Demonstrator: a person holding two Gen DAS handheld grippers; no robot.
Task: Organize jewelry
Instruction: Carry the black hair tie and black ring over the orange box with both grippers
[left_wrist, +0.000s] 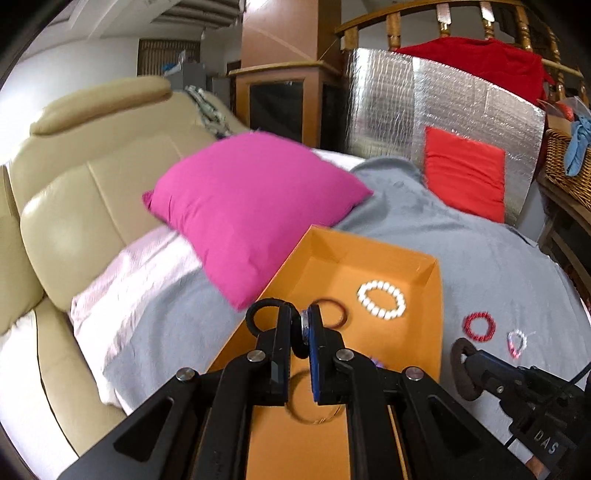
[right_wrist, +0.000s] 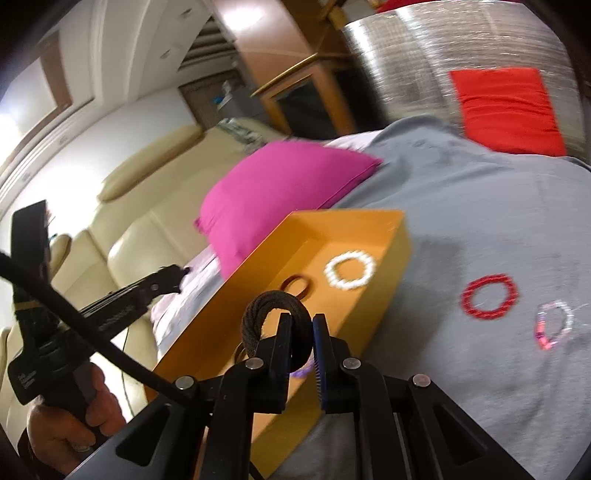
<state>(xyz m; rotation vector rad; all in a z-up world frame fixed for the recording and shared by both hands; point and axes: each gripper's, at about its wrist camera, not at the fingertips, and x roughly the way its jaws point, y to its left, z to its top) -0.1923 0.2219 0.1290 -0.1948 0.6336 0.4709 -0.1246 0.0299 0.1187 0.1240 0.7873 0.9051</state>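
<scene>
Left gripper (left_wrist: 300, 325) clamped on a thick black ring (left_wrist: 300, 341) with a silvery edge, held over the near end of the orange box (left_wrist: 434, 295). Right gripper (right_wrist: 300, 332) clamped on a dark brown braided band (right_wrist: 275, 317), just right of the box's near end.

In the box: white bead bracelet (left_wrist: 381, 300) toward the far right, dark red bangle (left_wrist: 334, 313) left of it, thin gold bangle (left_wrist: 314, 397) near, partly hidden behind the left fingers. A bit of purple shows at the near end – can't tell what it is.

Outside, on the grey blanket (left_wrist: 461, 240) right of the box: red bead bracelet (left_wrist: 479, 326), then a pink-and-clear bracelet (left_wrist: 517, 342) further right. Both lie apart from the box.

Around: pink cushion (left_wrist: 251, 206) touching the box's far-left corner, cream sofa (left_wrist: 74, 206) left, red cushion (left_wrist: 465, 173) against a silver foil panel (left_wrist: 461, 103) far right, wicker basket (left_wrist: 565, 162) at the right edge. A hand (right_wrist: 66, 424) grips the left tool's handle – visible from the right wrist view.
</scene>
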